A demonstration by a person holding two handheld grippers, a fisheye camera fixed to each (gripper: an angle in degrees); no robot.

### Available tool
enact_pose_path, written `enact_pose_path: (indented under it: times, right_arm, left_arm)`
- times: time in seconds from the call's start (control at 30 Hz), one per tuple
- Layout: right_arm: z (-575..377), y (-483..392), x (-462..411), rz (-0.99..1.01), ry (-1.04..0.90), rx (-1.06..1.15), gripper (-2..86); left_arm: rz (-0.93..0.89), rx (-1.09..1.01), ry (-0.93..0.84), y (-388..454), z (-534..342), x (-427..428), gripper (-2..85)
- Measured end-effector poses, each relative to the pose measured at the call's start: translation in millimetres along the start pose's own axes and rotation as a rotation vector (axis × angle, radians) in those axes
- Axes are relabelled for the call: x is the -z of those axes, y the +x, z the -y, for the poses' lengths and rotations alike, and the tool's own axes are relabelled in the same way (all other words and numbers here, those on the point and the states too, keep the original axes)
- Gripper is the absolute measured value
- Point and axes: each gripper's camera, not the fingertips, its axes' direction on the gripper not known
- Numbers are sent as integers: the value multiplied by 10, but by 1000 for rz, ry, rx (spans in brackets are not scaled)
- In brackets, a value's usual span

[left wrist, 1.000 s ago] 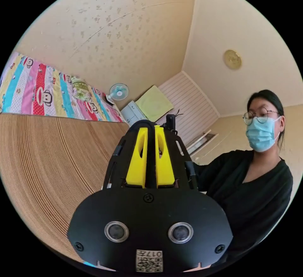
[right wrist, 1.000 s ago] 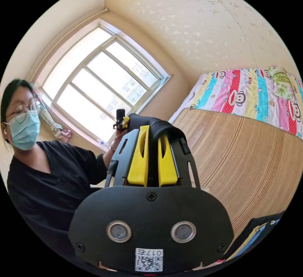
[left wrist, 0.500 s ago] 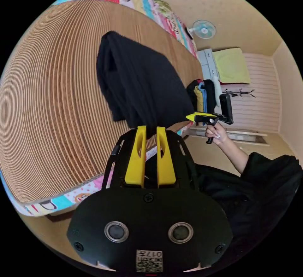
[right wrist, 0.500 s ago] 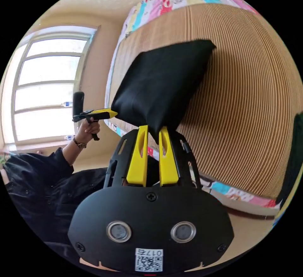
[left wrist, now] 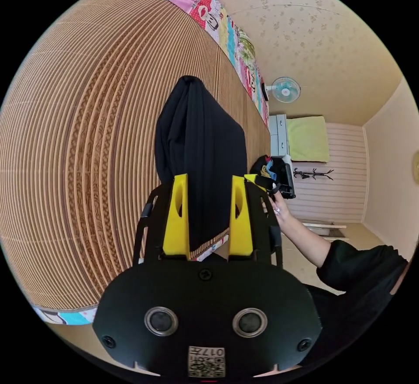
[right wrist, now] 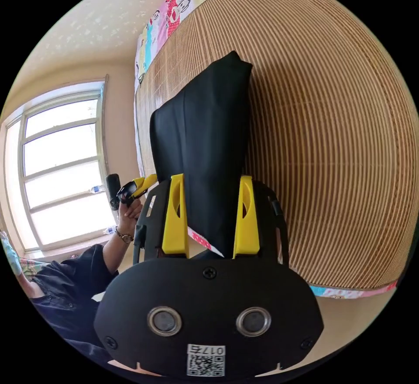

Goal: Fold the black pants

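Observation:
The black pants point(left wrist: 200, 148) lie folded in a narrow stack on the woven mat, reaching away from the bed's near edge. My left gripper point(left wrist: 208, 178) stands open, its yellow jaws spread either side of the pants' near end without pressing on them. In the right gripper view the same pants point(right wrist: 205, 139) run up between the jaws of my right gripper point(right wrist: 211, 178), also open. A hand holds the right gripper point(left wrist: 264, 181) just right of the pants. The left gripper point(right wrist: 139, 185) appears at the pants' left side.
A brown woven mat point(left wrist: 87, 139) covers the bed over a cartoon-print sheet point(left wrist: 205, 4). A pile of clothes point(left wrist: 268, 167), a cabinet point(left wrist: 277, 133) and a wall fan point(left wrist: 286, 89) sit past the bed's end. A window point(right wrist: 61, 170) is at left. The person point(left wrist: 362, 270) wears black.
Both grippers were shut on the pants' edge half a second ago and now stand open. The pants have settled flat on the mat. Both cameras swung down from the ceiling.

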Motion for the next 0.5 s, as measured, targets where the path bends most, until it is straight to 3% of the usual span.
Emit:
enact_pose_path:
  times: [0.13,0.23,0.5]
  right_arm:
    - [563,-278,-608,-162,-147,-19,136]
    - [588,-724,-789,-313,-135,56,115]
    - [447,-1666,-1906,-140,-312,139,99]
  left_arm:
    - [99,161,-167,-204,299,-502,86]
    - [232,74,-150,-161,264,-484,80]
    - [334,265,96,-1162,-668,608,84]
